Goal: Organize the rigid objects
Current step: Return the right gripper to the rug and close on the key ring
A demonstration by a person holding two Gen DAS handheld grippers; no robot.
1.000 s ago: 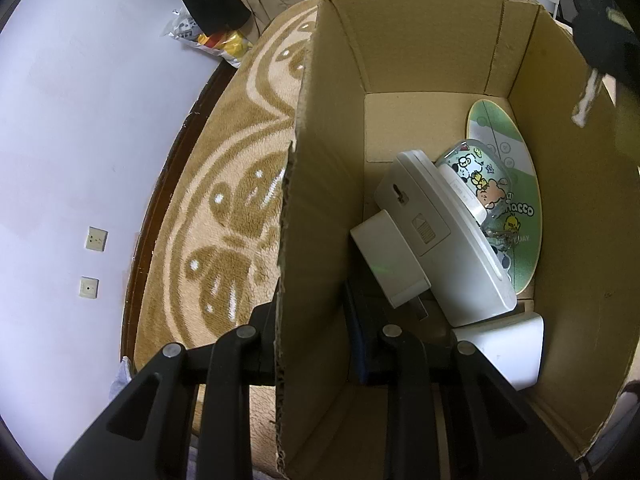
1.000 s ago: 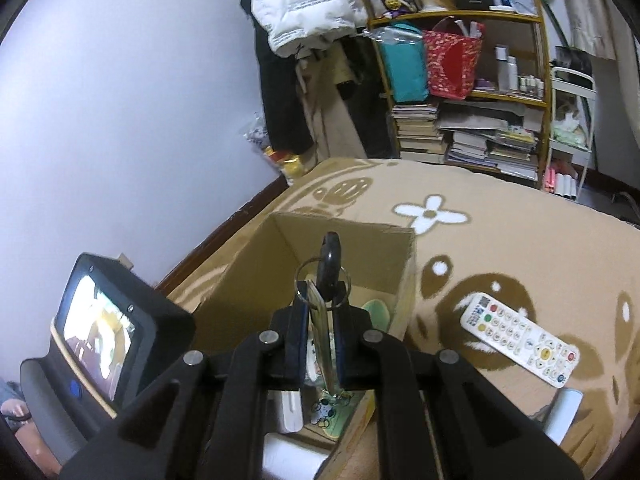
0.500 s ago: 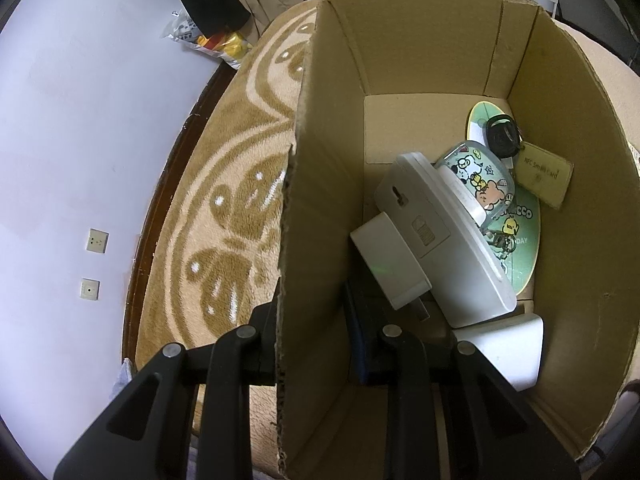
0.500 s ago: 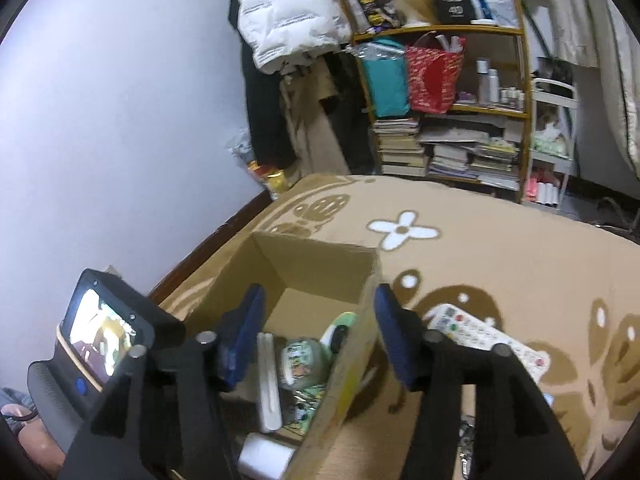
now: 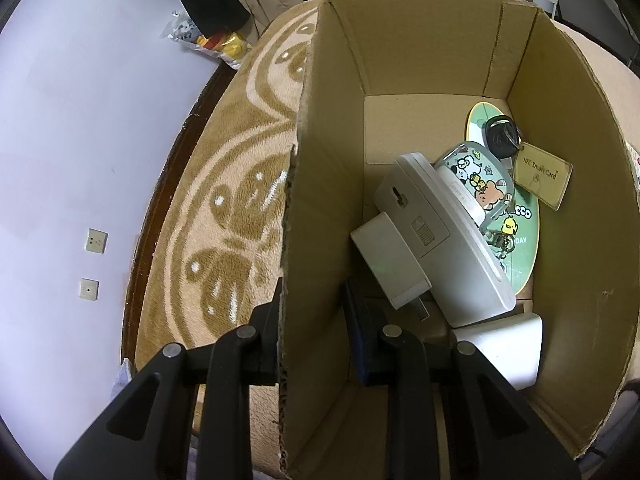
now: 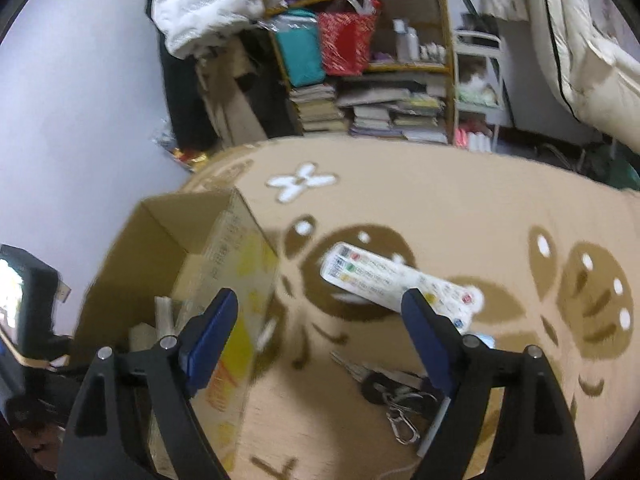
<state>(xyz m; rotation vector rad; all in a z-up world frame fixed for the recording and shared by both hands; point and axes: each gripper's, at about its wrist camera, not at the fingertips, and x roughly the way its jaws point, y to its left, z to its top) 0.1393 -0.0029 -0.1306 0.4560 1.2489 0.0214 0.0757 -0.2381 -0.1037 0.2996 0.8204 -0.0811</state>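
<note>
The cardboard box (image 5: pixel 400 40) is matt brown corrugated paperboard, rough at its torn edge. At two o'clock inside lies a glossy plastic card (image 5: pixel 542 176). The carpet (image 6: pixel 460 208) looks plush (short, fuzzy pile). The keys (image 6: pixel 384 380) at six o'clock gleam metallic.

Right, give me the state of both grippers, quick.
Left gripper: shut on the left wall of the brown cardboard box.
Right gripper: jaws have just been opening, nothing between them; they stand open over the tan patterned blanket.
</note>
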